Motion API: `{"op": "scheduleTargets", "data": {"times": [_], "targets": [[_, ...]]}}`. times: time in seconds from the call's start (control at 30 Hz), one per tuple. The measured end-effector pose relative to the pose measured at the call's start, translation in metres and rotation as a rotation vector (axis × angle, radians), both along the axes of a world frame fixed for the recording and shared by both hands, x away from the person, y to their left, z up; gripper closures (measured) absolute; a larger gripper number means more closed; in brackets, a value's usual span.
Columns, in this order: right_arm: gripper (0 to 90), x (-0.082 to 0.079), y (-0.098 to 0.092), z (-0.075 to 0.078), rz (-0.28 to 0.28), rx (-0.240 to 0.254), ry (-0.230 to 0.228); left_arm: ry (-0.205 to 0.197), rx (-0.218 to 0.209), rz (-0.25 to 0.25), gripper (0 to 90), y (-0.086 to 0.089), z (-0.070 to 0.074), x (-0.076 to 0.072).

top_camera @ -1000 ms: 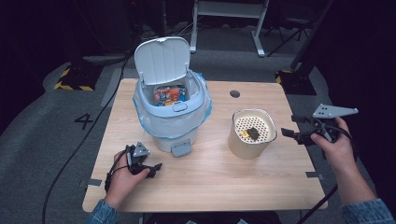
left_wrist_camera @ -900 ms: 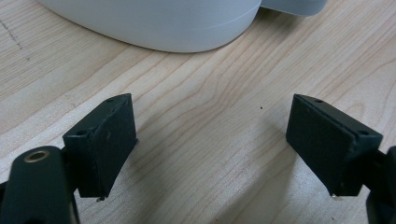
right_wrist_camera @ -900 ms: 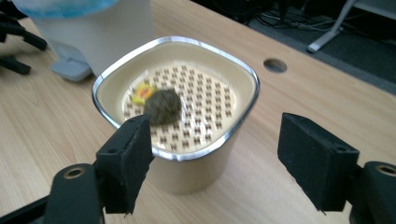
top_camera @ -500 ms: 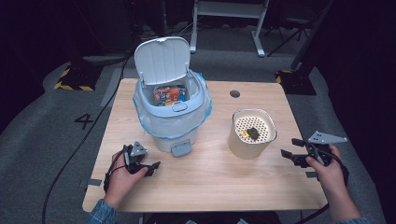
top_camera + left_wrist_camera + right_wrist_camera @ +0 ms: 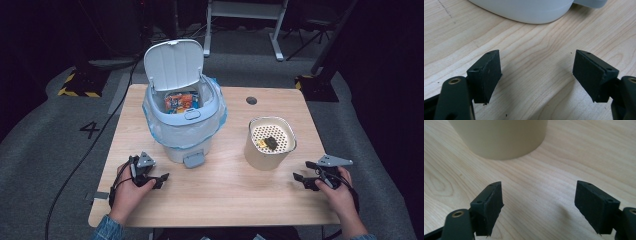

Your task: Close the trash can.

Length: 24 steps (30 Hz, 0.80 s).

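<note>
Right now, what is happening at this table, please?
A person sits at a wooden table with a gripper in each hand. The left gripper and the right gripper both rest low near the front edge, jaws open and holding nothing. A small bin with a blue liner stands with its lid up and colourful wrappers inside. Beside it stands a beige cup with a perforated insert holding a dark item.
</note>
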State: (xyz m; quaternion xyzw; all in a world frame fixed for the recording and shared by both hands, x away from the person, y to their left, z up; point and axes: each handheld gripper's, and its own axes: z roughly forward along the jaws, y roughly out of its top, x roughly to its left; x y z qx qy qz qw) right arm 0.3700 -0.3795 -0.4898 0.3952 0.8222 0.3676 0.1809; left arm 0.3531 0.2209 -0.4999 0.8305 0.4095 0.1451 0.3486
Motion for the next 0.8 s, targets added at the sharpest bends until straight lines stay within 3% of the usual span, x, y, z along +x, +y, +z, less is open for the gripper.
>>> {"op": "scheduleTargets", "data": {"times": [0.1,0.23,0.43,0.67,0.73,0.77,0.8], "targets": [[20.6,0.0,0.004,-0.01,0.001,-0.052,0.0,-0.019,-0.013,-0.002,23.2,0.004,0.008,-0.002],[19.7,0.0,0.003,-0.014,-0.022,-0.009,0.0,-0.038,-0.058,0.003,23.1,0.012,0.023,-0.003],[19.4,0.001,0.003,-0.014,-0.023,-0.006,0.006,-0.078,-0.099,-0.015,22.9,0.026,0.047,-0.001],[19.2,-0.003,0.005,-0.014,-0.061,-0.004,0.007,-0.089,-0.134,-0.016,21.8,0.036,0.061,0.001],[19.2,-0.003,0.005,-0.014,-0.061,-0.004,0.008,-0.098,-0.154,-0.021,20.2,0.038,0.067,0.001],[19.1,-0.003,0.005,-0.014,-0.061,-0.005,0.008,-0.109,-0.211,-0.035,18.4,0.04,0.075,0.002],[19.1,-0.003,0.005,-0.014,-0.061,-0.005,0.008,-0.109,-0.211,-0.035,17.6,0.04,0.075,0.002]]}}
